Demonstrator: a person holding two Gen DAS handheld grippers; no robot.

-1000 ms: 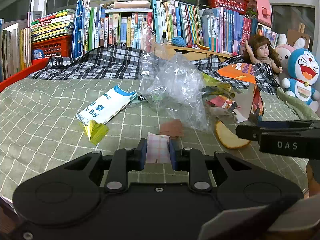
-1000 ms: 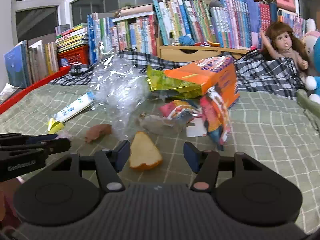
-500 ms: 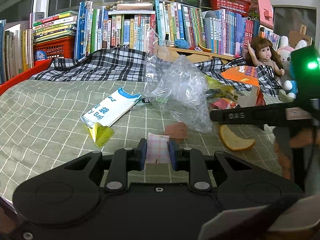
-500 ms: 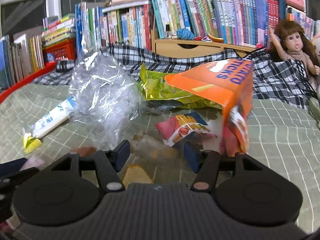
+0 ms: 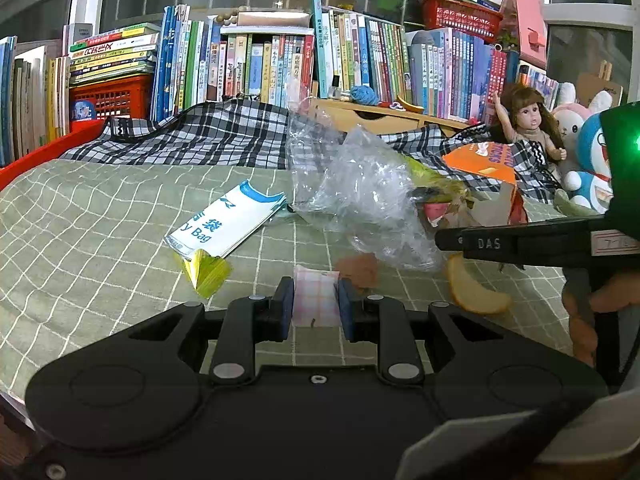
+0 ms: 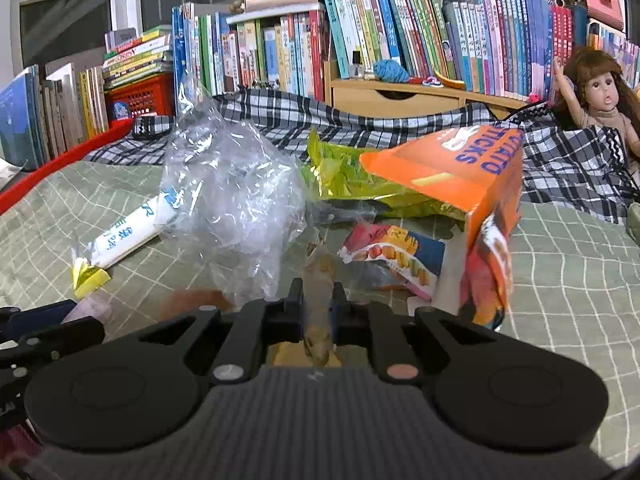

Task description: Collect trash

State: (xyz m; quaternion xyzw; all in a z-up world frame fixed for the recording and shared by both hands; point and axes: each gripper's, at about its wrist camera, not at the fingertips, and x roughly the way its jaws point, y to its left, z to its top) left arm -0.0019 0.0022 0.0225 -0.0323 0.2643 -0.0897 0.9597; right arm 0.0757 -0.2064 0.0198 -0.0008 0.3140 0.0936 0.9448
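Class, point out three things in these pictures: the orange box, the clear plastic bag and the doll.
Orange box (image 6: 452,168): right wrist view, on its top orange face.
Clear plastic bag (image 6: 236,208): right wrist view, on its crumpled middle.
Doll (image 5: 534,120): left wrist view, on its head.

On the bedspread (image 6: 560,280), the crumpled plastic bag (image 6: 236,208) lies left of the snack box (image 6: 472,184). A snack wrapper (image 6: 396,256) lies between them, a bag packet (image 6: 128,232) farther left, and books (image 6: 360,32) behind.
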